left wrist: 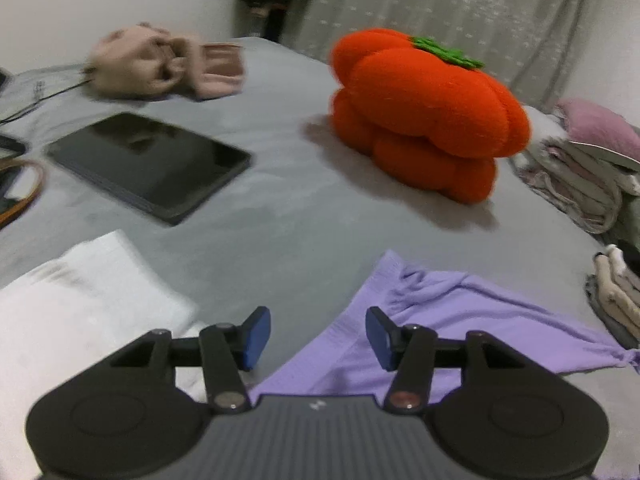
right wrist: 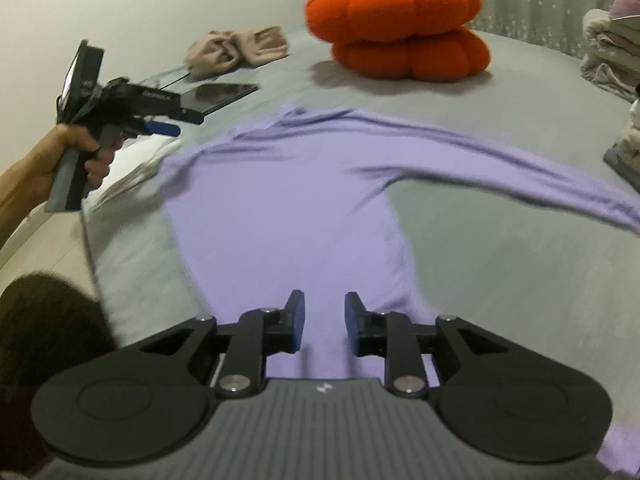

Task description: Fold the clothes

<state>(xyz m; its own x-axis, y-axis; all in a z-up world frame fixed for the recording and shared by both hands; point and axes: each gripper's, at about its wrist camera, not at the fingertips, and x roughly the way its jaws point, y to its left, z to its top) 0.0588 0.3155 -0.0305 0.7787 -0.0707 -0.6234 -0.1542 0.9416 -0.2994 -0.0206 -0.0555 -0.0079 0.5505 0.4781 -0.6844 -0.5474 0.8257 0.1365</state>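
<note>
Lilac top (right wrist: 288, 200) spread flat on grey bed (right wrist: 500, 248), sleeve out right, unfolded. Left gripper (left wrist: 318, 338), right gripper (right wrist: 325, 322) released, empty. Folded stacks (left wrist: 580, 184) at edge; folding pending.

This is a bedroom in a home. A bed (left wrist: 288, 208) with a grey sheet fills both views, and a pale curtain (left wrist: 460, 8) hangs behind it. On the bed sit an orange pumpkin cushion (left wrist: 424, 112), a dark tablet (left wrist: 152, 164) and stacks of folded clothes (left wrist: 580, 176), with a lilac top (right wrist: 288, 208) spread flat.
</note>
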